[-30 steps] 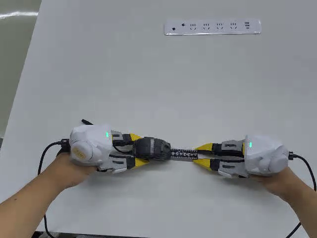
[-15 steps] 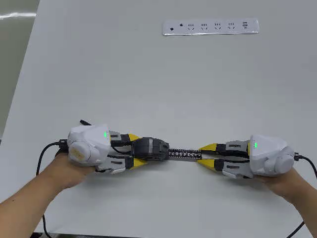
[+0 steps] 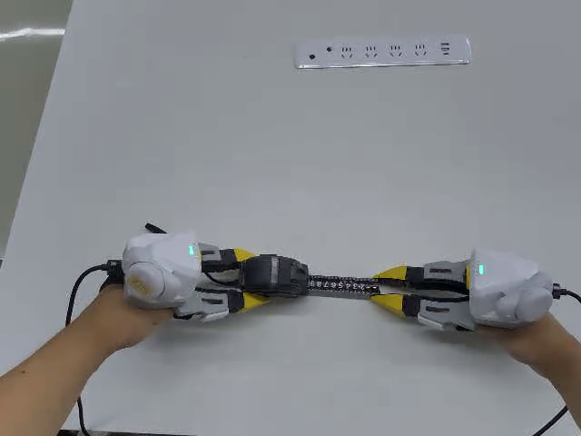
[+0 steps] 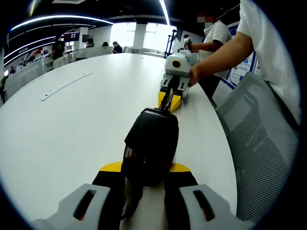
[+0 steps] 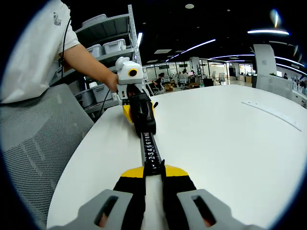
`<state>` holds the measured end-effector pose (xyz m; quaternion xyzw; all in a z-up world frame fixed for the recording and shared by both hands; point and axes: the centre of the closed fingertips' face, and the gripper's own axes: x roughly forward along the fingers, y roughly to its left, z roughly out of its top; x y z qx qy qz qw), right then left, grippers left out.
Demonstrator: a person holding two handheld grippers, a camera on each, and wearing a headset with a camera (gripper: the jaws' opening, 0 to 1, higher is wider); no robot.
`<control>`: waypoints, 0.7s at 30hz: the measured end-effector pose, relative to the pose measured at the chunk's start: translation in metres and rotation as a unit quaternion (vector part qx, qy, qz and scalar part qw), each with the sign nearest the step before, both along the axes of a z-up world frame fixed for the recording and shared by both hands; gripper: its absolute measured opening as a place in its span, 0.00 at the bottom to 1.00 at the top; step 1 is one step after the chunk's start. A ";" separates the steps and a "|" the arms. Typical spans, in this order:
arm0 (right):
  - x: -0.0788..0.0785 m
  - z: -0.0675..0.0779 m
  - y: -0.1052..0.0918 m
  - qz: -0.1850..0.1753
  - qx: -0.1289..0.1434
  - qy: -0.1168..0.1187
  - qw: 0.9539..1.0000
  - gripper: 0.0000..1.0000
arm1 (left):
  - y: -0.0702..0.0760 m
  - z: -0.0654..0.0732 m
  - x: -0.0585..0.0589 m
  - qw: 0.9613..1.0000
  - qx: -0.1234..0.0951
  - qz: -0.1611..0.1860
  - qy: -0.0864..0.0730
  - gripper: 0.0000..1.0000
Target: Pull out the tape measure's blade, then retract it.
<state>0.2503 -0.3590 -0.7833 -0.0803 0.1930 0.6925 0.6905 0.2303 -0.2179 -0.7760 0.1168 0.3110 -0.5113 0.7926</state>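
Currently left gripper (image 3: pixel 251 277) jaws clamped on black tape measure (image 3: pixel 278 274), near white table (image 3: pixel 182 136) edge; right gripper (image 3: pixel 386 286) jaws pinch its numbered blade (image 3: pixel 340 285), stretched between. Power strip (image 3: pixel 382 52) well apart, far side.

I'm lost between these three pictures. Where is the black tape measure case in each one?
Head view: the tape measure case is lower left of centre, gripped by the left tongs.
Left gripper view: the case is large at the centre, between those tongs.
Right gripper view: the case is upper left of centre, at the far end of the blade.
Shared landmark: the white power strip on the table.
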 end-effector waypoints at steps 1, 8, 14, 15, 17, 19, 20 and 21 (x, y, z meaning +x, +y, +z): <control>0.000 0.002 -0.002 -0.002 0.000 0.001 1.000 0.11 | 0.000 0.000 0.000 1.000 0.000 0.000 0.000 0.27; 0.001 0.000 -0.014 -0.011 -0.001 0.005 1.000 0.11 | -0.001 0.000 0.000 1.000 -0.001 0.000 0.000 0.27; 0.003 0.000 -0.025 -0.017 -0.002 0.009 1.000 0.11 | 0.000 0.001 0.000 1.000 -0.002 0.001 0.000 0.27; 0.003 0.001 -0.027 -0.019 -0.002 0.011 1.000 0.11 | 0.000 0.001 0.000 1.000 -0.002 0.002 0.001 0.27; 0.003 0.001 -0.029 -0.020 -0.003 0.010 1.000 0.11 | 0.000 0.001 0.000 1.000 -0.002 0.002 0.001 0.27; 0.004 0.001 -0.032 -0.023 -0.002 0.012 1.000 0.11 | 0.000 0.001 0.000 1.000 -0.002 0.002 0.001 0.27; 0.004 0.001 -0.034 -0.024 -0.002 0.012 1.000 0.10 | 0.000 0.001 0.000 1.000 -0.002 0.002 0.001 0.27; 0.004 0.002 -0.035 -0.025 -0.003 0.013 1.000 0.10 | 0.000 0.001 0.000 1.000 -0.002 0.002 0.001 0.27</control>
